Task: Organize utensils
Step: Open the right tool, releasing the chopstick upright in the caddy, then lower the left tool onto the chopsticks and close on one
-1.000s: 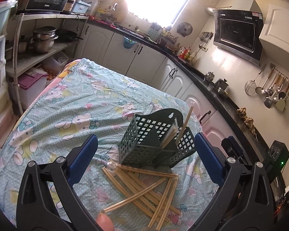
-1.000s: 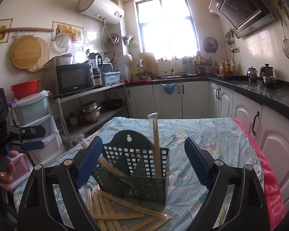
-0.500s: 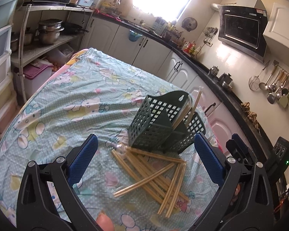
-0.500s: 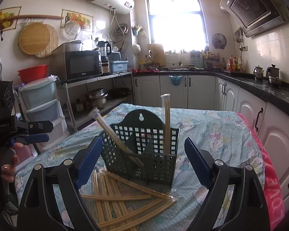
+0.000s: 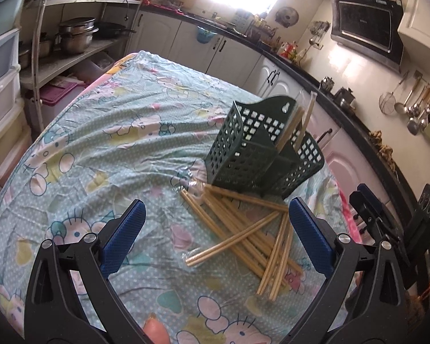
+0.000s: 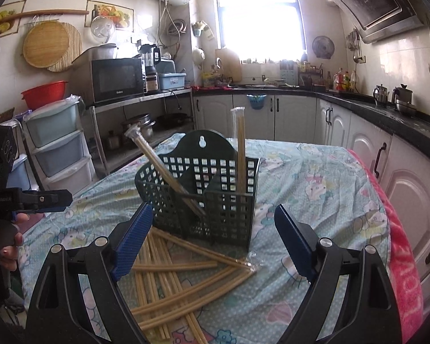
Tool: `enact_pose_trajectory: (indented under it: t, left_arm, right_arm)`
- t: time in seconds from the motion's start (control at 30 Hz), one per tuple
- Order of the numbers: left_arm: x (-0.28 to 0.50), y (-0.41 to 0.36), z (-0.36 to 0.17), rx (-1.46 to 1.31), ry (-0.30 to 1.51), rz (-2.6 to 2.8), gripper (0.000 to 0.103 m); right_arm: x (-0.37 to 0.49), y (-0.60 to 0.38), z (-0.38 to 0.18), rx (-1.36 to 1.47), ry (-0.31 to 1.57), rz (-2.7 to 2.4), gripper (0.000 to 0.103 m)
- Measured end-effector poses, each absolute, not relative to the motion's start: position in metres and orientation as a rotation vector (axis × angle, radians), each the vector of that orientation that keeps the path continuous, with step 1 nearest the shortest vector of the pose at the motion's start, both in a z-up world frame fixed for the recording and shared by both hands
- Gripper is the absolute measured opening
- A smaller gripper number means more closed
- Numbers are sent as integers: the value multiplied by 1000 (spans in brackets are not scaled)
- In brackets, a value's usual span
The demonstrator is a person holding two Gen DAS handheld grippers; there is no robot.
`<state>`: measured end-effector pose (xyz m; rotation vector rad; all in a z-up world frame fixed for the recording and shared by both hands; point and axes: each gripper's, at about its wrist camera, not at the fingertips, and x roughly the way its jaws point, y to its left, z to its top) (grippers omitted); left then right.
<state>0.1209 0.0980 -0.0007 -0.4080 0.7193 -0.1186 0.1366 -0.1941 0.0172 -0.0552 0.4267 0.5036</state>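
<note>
- Both of our grippers sit over the desk point(image 5: 106, 132) with jaws wide apart and nothing in them: left gripper point(image 5: 215, 236), right gripper point(image 6: 213, 239)
- The loose chopsticks point(image 5: 243, 235) lie in a crisscrossed heap on the cartoon-print cloth point(image 6: 315, 189), right at the foot of the green basket point(image 6: 203, 197). At least some seem to be in clear plastic sleeves
- Two wrapped pairs point(image 6: 240, 143) are already in the basket, one upright in the right compartment, one leaning left in the other
- Biggest worry we see: the sticks overlap, so closing on one could drag its neighbours or flick them off the desk edge
- The sleeves look slippery, so a pair might slide out mid-lift
- The basket looks light and stands touching the pile, so a sideways bump from a jaw could tip it and dump what's inside
- The cloth is wrinkled, so a low scrape might snag it and shift everything
</note>
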Motion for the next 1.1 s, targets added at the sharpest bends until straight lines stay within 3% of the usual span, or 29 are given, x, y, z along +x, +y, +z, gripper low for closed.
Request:
enact_pose_trajectory:
  t: [0.8,1.1]
  left_arm:
    - [110,72,-63,-357,874,-166,92]
    - [119,81,-80,-482,916,-207,62]
  right_arm:
    - [146,-195,-31,-146,614,459,84]
    - [172,-201,-47,-162,709,416,73]
